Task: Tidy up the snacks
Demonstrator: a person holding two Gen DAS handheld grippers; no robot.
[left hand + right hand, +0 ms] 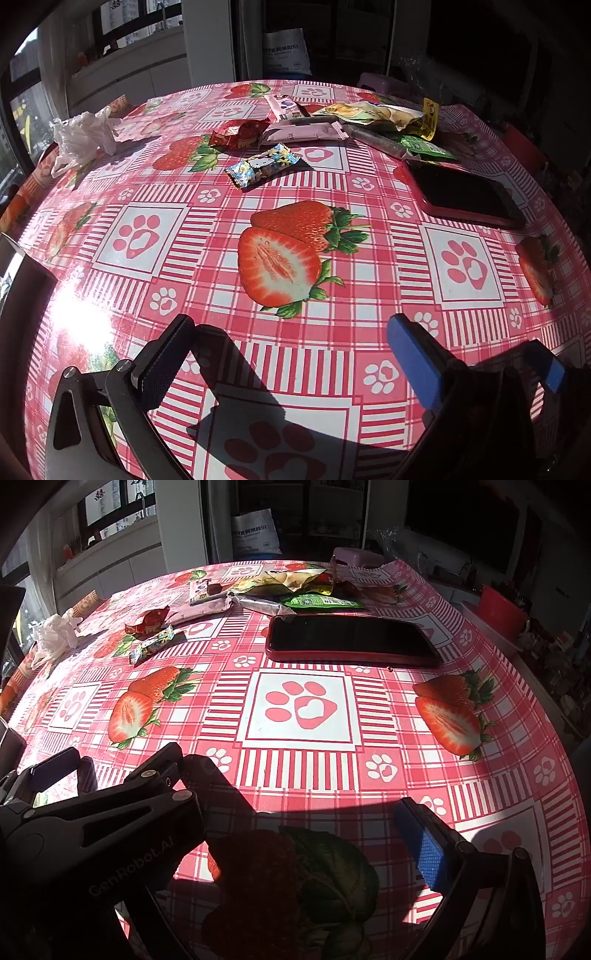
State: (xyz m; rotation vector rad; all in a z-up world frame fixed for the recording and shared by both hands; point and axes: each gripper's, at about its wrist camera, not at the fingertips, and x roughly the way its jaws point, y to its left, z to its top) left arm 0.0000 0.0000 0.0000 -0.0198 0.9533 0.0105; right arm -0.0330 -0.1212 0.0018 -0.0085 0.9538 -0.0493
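Here, glossy strawberry tablecloth [295, 332], crinkly foil snack wrappers [266, 166], both grippers [291, 354] [295, 812] spread apart, empty.

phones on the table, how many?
1. A red-cased phone lies screen up on the tablecloth, just in front of the snack pile. Another could be hidden under the wrappers.

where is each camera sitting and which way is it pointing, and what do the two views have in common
Left wrist: on the left gripper, angled down and forward over the tablecloth toward the cartoon-cat candy; both own fingers show, wide open, nothing between them.
Right wrist: on the right gripper, angled down toward the red-cased phone; own open fingers show, with part of the left gripper at far left.
Shared: tablecloth, phone, candy, snack pile, crumpled white bag.
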